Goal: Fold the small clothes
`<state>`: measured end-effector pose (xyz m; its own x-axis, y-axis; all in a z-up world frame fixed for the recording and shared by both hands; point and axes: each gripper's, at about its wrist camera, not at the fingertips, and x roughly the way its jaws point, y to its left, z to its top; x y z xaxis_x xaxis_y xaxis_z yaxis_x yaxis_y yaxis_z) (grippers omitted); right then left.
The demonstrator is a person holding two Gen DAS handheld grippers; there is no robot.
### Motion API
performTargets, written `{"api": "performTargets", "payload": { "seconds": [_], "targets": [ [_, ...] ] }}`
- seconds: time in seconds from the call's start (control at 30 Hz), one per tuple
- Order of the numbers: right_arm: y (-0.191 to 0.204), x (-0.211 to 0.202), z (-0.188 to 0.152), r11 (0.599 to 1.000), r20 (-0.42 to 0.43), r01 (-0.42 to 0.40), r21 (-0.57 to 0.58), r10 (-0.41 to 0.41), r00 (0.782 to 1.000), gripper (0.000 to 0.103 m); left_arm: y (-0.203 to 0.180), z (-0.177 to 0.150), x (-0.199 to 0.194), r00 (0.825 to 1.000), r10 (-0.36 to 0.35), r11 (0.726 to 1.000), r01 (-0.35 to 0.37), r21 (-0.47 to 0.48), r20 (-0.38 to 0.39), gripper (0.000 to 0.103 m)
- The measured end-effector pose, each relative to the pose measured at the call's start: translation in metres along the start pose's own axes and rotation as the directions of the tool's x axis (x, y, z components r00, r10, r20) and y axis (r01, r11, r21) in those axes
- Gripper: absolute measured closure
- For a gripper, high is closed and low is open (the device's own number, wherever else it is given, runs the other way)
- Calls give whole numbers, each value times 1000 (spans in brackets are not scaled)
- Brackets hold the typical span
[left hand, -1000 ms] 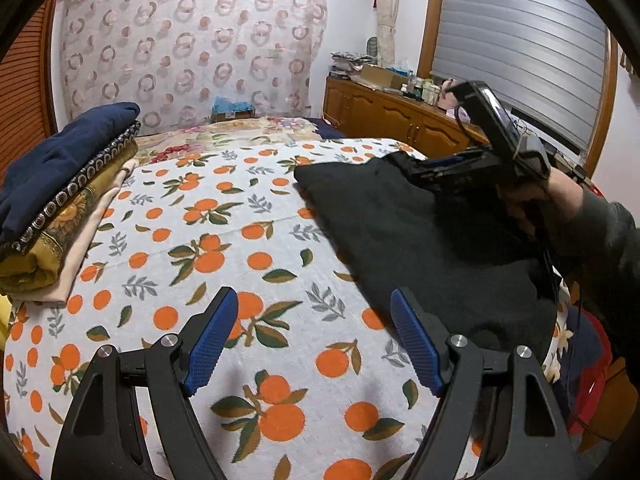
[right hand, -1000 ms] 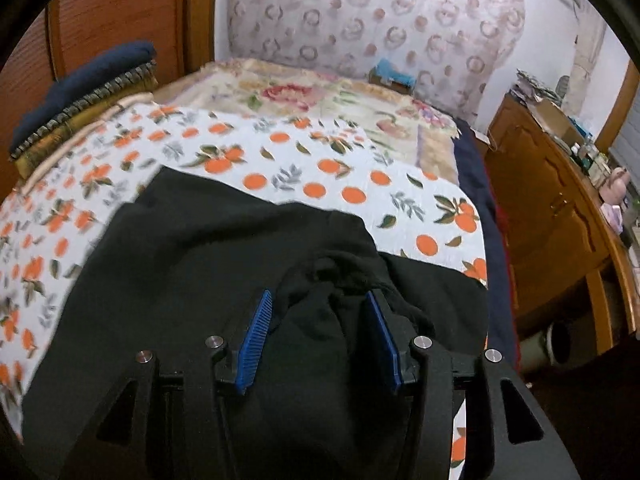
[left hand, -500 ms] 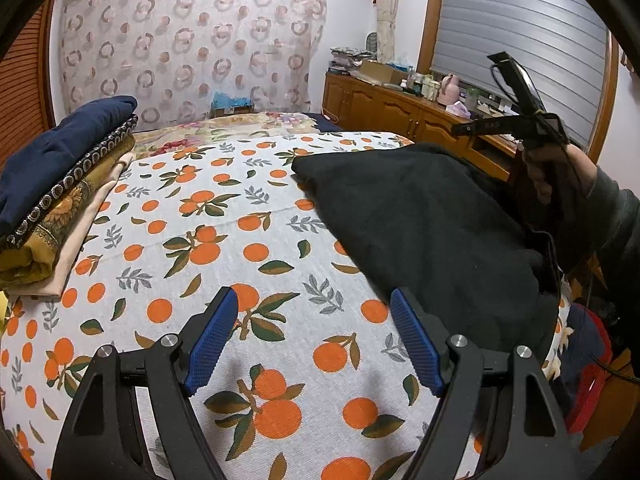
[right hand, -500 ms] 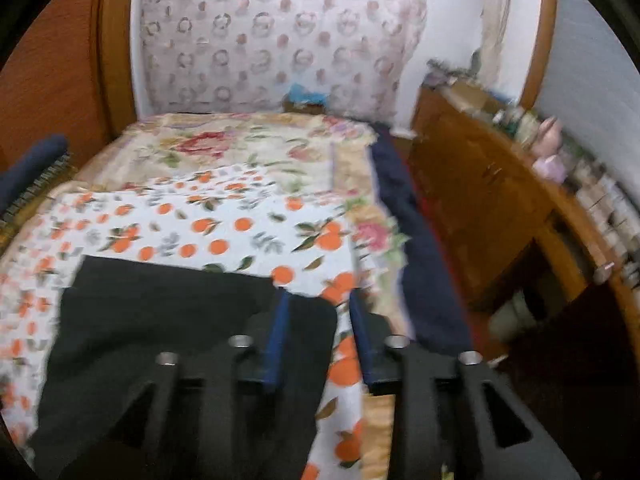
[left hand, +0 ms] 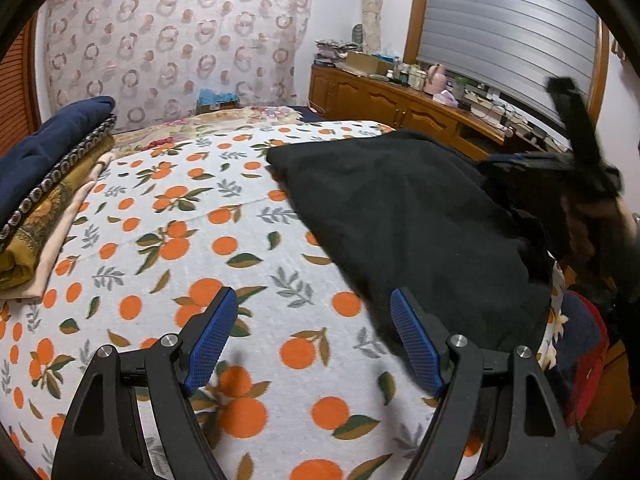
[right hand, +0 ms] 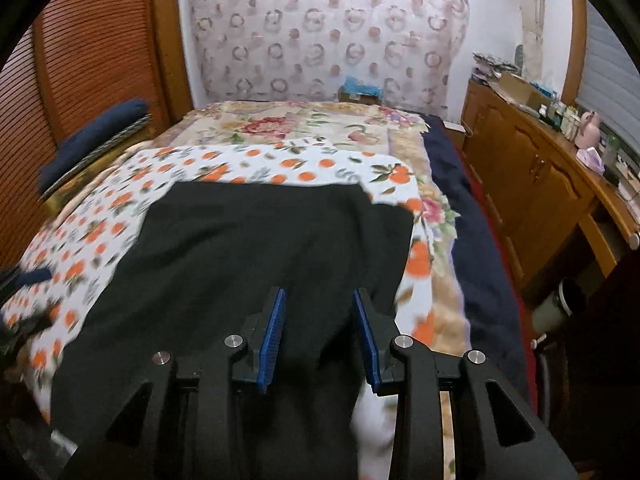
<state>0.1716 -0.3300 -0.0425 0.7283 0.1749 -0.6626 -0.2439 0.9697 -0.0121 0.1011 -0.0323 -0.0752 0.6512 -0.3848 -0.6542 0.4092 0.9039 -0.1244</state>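
Observation:
A black garment [left hand: 416,220] lies spread on the orange-print cloth [left hand: 192,248] on the bed; it also shows in the right wrist view [right hand: 248,256]. My left gripper [left hand: 312,340] is open and empty, low over the cloth at the garment's near left edge. My right gripper [right hand: 320,320] is part open with black cloth between the blue pads; I cannot tell whether they pinch it. In the left wrist view the right gripper [left hand: 560,160] is blurred at the garment's far right side.
A stack of folded clothes [left hand: 44,184] with a navy piece on top sits at the bed's left. A wooden cabinet [left hand: 400,100] with clutter runs along the right wall. The bed's right edge [right hand: 472,256] drops to the floor.
The right gripper lifted off the garment, its jaws narrowing, then came back down at the garment's right side. The bunched black cloth it held a second ago now lies flatter. The left gripper barely moved.

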Motion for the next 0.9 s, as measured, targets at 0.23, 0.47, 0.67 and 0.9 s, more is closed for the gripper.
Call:
{"api": "performTargets", "payload": {
  "seconds": [0.23,0.47,0.67,0.9],
  "targets": [
    [-1,-28,-37,993,-41,-115,-3,114,993,67,-15,-2,5,999,-31,999,32,20,-17,24],
    [-18,-34,-55,994,-93,-113,7,113,989,67,-25,-5,8,998,-48,998,48,32,-31,24],
    [-28,-34,-73,998,-165,-14,-58,4,986,67,-28,-9,7,998,-45,998,47,37,-40,24],
    [-50,-41,-86,999,-187,39,10,-37,982,67,-30,-12,10,997,-50,998,52,31,-56,24]
  ]
}}
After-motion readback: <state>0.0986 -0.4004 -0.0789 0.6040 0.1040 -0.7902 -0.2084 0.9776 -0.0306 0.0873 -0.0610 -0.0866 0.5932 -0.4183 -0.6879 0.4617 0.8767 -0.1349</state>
